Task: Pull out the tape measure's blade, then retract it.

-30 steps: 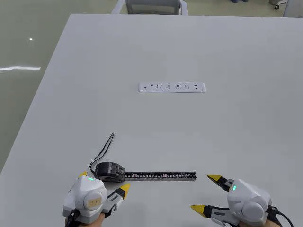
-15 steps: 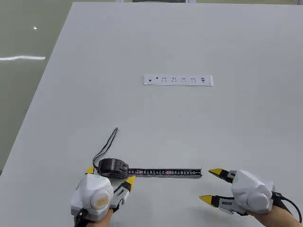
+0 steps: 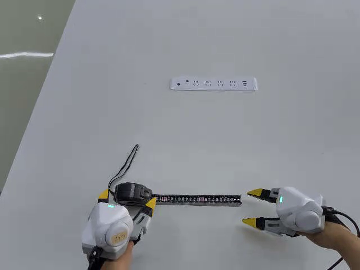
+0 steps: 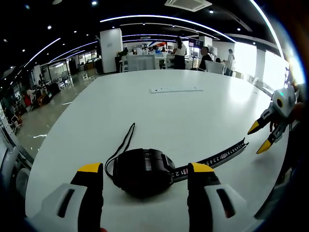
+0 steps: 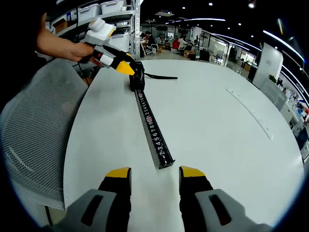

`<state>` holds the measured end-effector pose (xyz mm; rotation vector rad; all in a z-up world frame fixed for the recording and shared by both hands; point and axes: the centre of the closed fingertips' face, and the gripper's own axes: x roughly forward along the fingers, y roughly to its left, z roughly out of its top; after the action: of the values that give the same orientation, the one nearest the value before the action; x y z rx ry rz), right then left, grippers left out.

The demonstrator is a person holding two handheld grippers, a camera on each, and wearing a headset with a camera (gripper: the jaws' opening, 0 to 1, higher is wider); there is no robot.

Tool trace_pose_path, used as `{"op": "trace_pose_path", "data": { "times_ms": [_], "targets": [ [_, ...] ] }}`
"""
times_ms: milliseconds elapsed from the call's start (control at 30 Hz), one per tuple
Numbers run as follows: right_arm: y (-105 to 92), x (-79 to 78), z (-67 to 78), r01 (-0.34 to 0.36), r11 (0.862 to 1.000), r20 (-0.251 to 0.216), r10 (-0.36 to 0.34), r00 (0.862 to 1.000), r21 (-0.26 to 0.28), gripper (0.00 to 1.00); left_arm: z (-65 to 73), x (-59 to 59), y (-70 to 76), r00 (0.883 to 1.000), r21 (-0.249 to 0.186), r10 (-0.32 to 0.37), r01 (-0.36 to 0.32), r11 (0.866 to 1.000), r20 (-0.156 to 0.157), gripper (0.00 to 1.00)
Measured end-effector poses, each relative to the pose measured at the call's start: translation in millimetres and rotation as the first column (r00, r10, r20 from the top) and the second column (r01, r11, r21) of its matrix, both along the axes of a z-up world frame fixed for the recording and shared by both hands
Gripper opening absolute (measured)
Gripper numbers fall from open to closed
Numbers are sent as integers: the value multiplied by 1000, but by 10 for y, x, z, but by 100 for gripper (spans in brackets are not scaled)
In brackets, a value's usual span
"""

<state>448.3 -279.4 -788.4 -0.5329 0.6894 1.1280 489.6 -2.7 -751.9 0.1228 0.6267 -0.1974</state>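
Black tape measure lies between the fingers of the left gripper.

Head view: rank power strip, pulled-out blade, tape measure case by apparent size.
1-2. power strip and blade: lengths look alike, no ranking; the strip is wider and lies farther away.
3. tape measure case: clearly shortest, though thicker than the blade.

Open table between blade, power strip

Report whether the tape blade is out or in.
Out: the blade lies extended on the table from the case toward the right gripper.
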Motion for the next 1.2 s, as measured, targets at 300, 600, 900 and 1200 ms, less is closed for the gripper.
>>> {"op": "trace_pose_path", "data": {
  "times_ms": [300,600,900,1200],
  "targets": [
    [52,86,-86,-76,997,-17,76,997,15,34,-20,6,-32,1000,-5,14,-14,1000,6,68],
    [82,139,-150,-121,992,-38,123,992,46,25,-1,56,-18,999,-13,29,-29,1000,27,67],
    [113,168,-228,-161,986,-47,163,985,49,18,-26,44,-59,999,-13,24,-23,1000,26,67],
    [120,204,-234,-167,984,-41,170,985,66,14,-24,67,-50,998,-22,49,-48,999,33,66]
  ]
}}
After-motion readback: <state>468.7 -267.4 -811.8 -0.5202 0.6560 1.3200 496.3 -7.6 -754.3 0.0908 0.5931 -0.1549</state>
